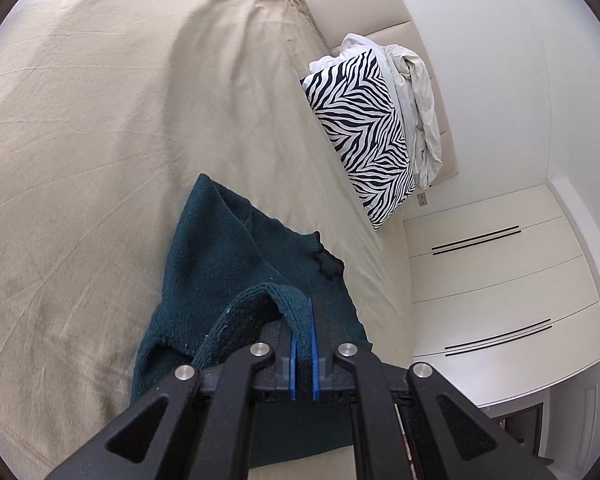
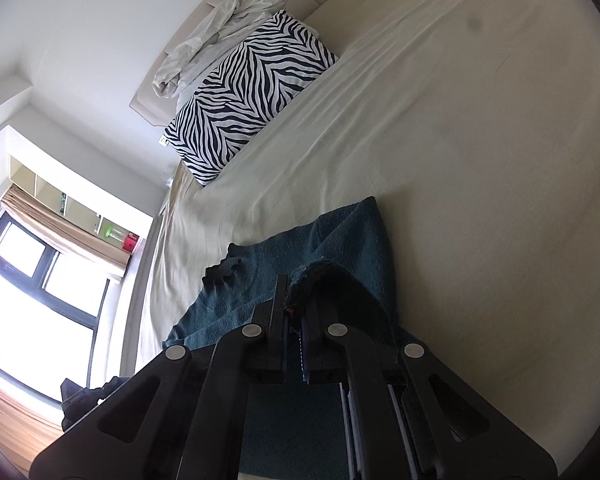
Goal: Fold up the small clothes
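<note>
A dark teal knitted sweater (image 1: 212, 256) lies on the beige bed sheet (image 1: 100, 120). My left gripper (image 1: 305, 320) is shut on a ribbed edge of the sweater and lifts it off the bed. In the right wrist view the same sweater (image 2: 340, 240) lies below my right gripper (image 2: 294, 300), which is shut on another bunched edge of it. A black tie or bow (image 1: 330, 264) sits at the sweater's neckline.
A zebra-print pillow (image 1: 364, 132) leans at the head of the bed with a crumpled white cloth (image 1: 416, 100) behind it. White wardrobe doors (image 1: 500, 280) stand beside the bed. A window (image 2: 32, 280) and wooden floor (image 2: 12, 420) lie past the bed's far edge.
</note>
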`<move>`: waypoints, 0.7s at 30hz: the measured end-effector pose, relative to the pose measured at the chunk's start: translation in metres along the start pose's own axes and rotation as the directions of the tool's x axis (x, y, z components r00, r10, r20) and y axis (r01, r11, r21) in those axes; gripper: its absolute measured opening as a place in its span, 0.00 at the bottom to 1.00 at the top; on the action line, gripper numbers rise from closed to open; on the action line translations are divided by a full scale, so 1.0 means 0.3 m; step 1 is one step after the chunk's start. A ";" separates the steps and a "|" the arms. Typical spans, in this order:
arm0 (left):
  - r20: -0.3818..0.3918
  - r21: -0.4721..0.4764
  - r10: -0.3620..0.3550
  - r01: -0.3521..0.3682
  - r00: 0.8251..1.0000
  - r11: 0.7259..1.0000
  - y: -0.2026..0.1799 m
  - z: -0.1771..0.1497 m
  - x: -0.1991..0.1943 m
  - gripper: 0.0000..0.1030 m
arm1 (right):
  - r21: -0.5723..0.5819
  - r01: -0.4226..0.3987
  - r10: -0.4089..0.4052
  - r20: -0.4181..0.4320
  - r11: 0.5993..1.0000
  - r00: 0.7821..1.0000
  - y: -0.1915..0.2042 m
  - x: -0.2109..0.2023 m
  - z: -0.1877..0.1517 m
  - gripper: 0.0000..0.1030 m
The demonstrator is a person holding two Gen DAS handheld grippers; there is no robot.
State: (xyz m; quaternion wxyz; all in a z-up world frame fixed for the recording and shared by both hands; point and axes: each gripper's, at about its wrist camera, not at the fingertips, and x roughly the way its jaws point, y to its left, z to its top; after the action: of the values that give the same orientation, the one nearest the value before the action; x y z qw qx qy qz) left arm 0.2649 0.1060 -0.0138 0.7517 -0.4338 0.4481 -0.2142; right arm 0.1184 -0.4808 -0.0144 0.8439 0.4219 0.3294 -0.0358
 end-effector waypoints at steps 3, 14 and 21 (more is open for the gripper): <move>0.000 -0.003 0.017 -0.017 1.000 1.000 0.006 0.050 0.054 0.06 | 0.008 0.014 -0.014 -0.009 1.000 1.000 -0.002 0.084 0.032 0.03; -0.002 0.003 0.137 -0.137 0.991 0.991 0.075 0.180 0.277 0.33 | 0.103 0.066 -0.061 -0.057 0.992 0.997 -0.081 0.377 0.175 0.07; 0.029 0.072 0.150 -0.151 0.988 0.986 0.067 0.138 0.225 0.77 | 0.096 0.087 -0.081 -0.065 0.992 0.995 -0.134 0.422 0.154 0.34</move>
State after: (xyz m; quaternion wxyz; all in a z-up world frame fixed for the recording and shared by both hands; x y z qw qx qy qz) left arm 0.3333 0.0878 -0.0545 0.7864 -0.3731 0.4626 -0.1683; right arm 0.2280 -0.5131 -0.0965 0.8093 0.4497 0.3705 -0.0747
